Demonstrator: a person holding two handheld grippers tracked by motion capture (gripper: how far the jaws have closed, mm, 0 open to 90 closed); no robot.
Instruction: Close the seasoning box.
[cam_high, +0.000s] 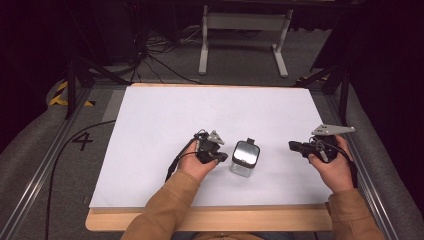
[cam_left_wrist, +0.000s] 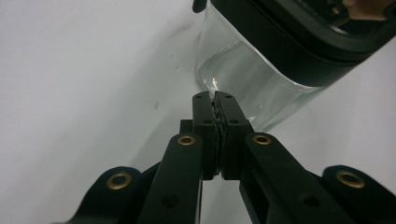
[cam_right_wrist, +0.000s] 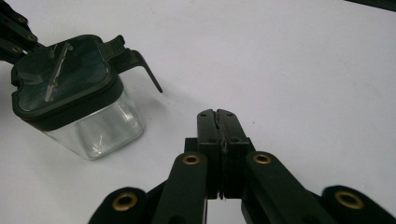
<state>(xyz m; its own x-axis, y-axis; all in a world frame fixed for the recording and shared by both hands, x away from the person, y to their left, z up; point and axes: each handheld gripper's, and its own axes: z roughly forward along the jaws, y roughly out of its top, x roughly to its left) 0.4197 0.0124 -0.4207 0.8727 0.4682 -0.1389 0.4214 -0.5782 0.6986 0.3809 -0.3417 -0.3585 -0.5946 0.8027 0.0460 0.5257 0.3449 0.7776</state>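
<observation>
A clear square jar (cam_high: 244, 158) with a dark lid and a side latch stands on the white table top (cam_high: 165, 120), near the front middle. In the left gripper view the jar (cam_left_wrist: 252, 79) rises just beyond my left gripper (cam_left_wrist: 215, 95), whose jaws are pressed together with nothing between them. The left gripper (cam_high: 222, 157) sits right beside the jar's left side in the high view. My right gripper (cam_high: 292, 145) is off to the jar's right, apart from it. Its jaws (cam_right_wrist: 217, 114) are also shut and empty, with the jar (cam_right_wrist: 77, 100) up at the left.
The white sheet lies on a wooden board whose front edge (cam_high: 210, 220) shows below it. Metal rails (cam_high: 45, 170) run along both sides. A cable (cam_high: 65, 150) trails off the left. A white stand (cam_high: 245, 30) is on the floor beyond the table.
</observation>
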